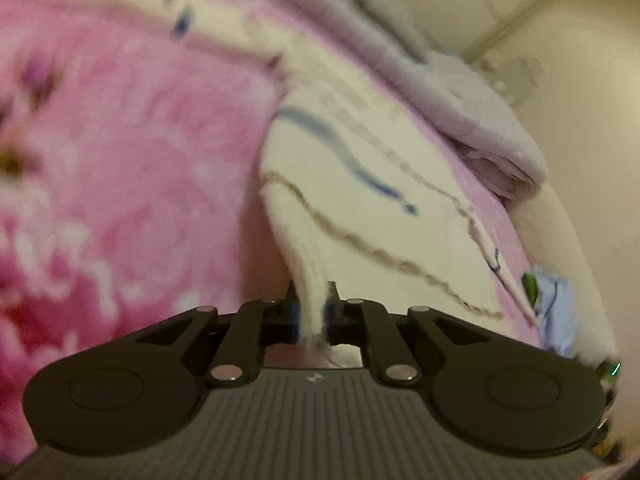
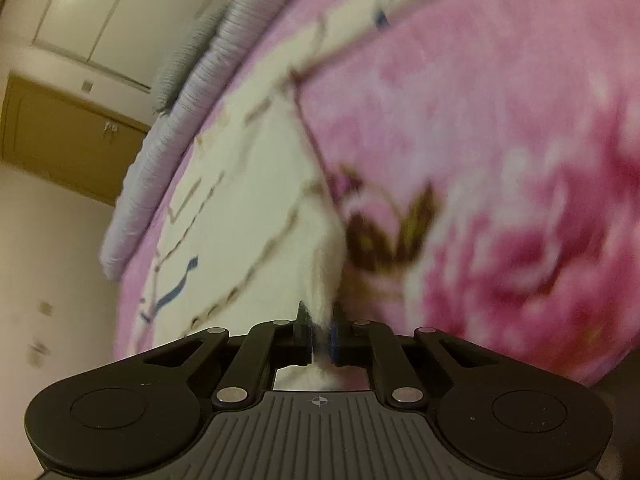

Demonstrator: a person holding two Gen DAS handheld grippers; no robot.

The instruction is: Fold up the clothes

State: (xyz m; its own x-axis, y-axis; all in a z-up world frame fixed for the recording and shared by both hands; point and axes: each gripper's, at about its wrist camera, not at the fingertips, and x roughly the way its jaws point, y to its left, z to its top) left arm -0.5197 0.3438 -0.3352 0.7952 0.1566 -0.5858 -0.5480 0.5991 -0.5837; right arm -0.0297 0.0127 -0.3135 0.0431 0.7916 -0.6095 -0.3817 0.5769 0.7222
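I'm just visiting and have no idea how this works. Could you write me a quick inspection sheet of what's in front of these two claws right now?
Surface: pink floral blanket covering the bed.
Job's things: white garment with blue and tan markings, spread on the blanket.
Clutter: folded lilac cloth behind the garment; small blue item at the bed's edge, too blurred to identify.
Grippers: left claw shut on a pinch of the white garment; right claw shut on another edge of it.
Cables: nothing seen.
Surroundings: cream wall; wooden door beyond the bed.
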